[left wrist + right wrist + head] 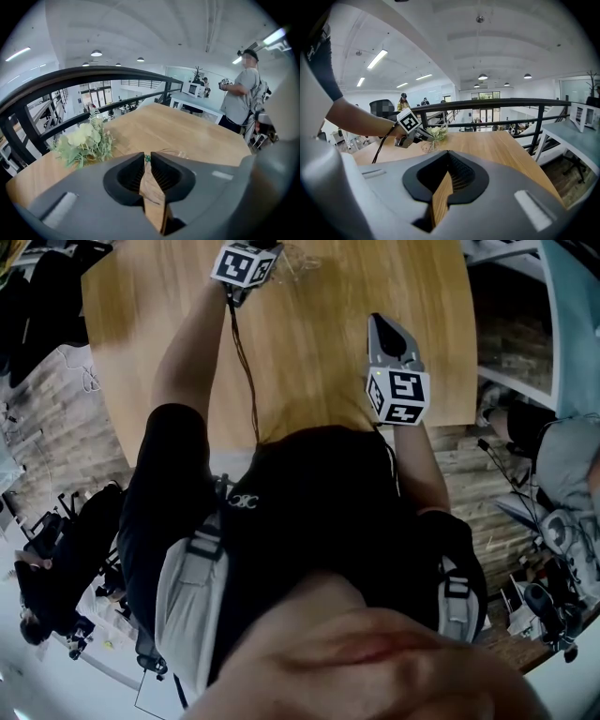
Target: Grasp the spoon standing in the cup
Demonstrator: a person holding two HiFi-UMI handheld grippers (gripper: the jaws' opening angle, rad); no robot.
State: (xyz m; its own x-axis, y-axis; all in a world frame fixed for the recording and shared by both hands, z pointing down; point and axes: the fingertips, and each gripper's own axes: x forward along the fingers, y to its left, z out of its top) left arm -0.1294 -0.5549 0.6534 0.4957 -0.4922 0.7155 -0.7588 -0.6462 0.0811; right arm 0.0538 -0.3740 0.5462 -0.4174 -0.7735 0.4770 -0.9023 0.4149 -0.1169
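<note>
A clear glass cup stands on the wooden table, just in front of a small bouquet. My left gripper reaches down to the cup's mouth. In the left gripper view its jaws stand close together with a narrow slit between them. A small green piece, seemingly the top of the spoon, sits between the tips, with the cup's rim just beyond. The rest of the spoon is hidden. My right gripper hovers over the table's near right part, shut and empty.
A pale green and white bouquet lies on the table left of the cup. A black railing runs behind the table. A person stands beyond its far end beside a white table. The person's arms and body cover the near edge.
</note>
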